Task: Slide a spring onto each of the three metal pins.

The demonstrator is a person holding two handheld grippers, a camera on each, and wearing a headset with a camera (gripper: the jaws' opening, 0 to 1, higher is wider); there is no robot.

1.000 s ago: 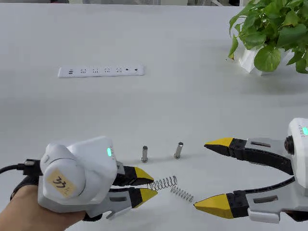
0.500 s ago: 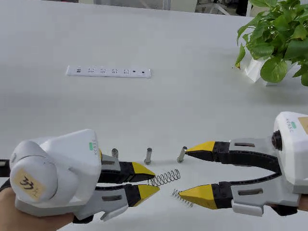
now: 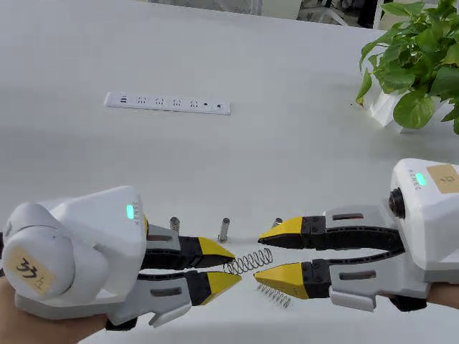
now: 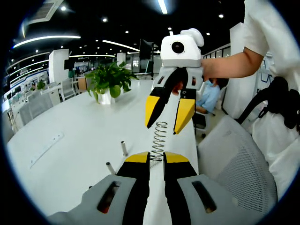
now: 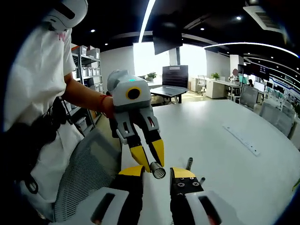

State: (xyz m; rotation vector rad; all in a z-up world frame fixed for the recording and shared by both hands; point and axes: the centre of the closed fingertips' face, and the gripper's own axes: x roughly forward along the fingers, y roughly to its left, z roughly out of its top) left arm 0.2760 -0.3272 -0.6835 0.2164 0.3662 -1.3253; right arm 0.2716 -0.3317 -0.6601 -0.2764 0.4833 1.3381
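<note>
A wide white desk [image 3: 287, 143] in an open office carries the work. A potted plant [image 3: 419, 64] stands far beyond the right fingers, and a power strip [image 3: 168, 103] lies well beyond the left ones.

The left gripper [image 3: 235, 265] has its fingers [image 3: 208, 249] pinched on one end of a spring [image 3: 249, 261], which juts out past their tips toward the other hand. A second ago the right gripper [image 3: 259, 255] was off to the side with its fingers [image 3: 287, 229] spread wide. Now it has come in and they are much narrower, straddling the spring's free end with a small gap on each side, not yet clamped. This looks like a handover or re-grip about to happen, so that the spring can be aimed at a pin.

A second spring [image 3: 275, 294] lies on the desk just under the lower right finger. Just beyond the fingertips stand the left pin [image 3: 174, 224], the middle pin [image 3: 224, 229] and the right pin [image 3: 277, 222]. The right pin is partly hidden by the upper right finger. The pins look bare, so by my reading no spring is on one yet.
</note>
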